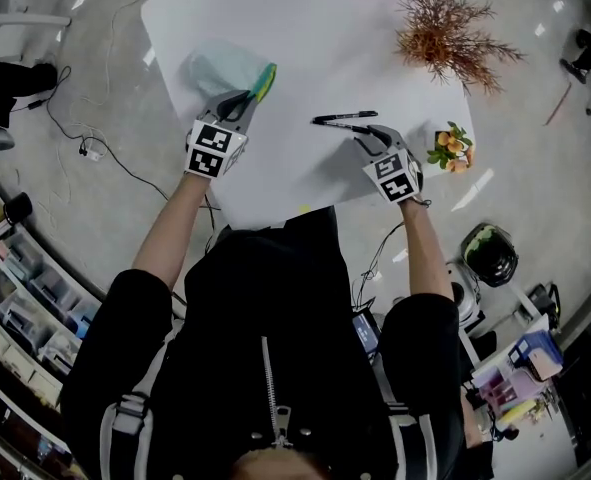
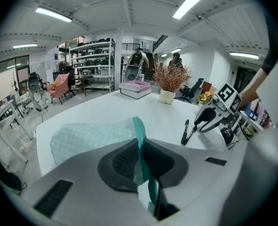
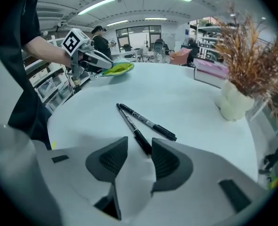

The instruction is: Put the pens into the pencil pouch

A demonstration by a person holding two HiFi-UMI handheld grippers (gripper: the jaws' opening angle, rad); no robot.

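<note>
To the right of the pouch (image 1: pixel 225 68), well apart from it on the white counter (image 1: pixel 305 28), the two pens (image 1: pixel 345 120) lie in a narrow V, and the ends toward the pouch meet or nearly so. The right gripper (image 3: pixel 139 157) stands over the near pen (image 3: pixel 135 133) with its jaws apart. The pen's capped end is between them but not pressed. A grip so near one end would likely let the pen droop or swing, and closing could knock the far pen (image 3: pixel 150 124) (round barrels, so it may roll). The left gripper (image 2: pixel 139 161) has its jaws clamped on the pouch's teal zip edge. Whether the mouth gapes I cannot tell, and a flat mouth would block the pen. Both pens are slim and black with pale print. The pouch is soft, in a pale mint check.
</note>
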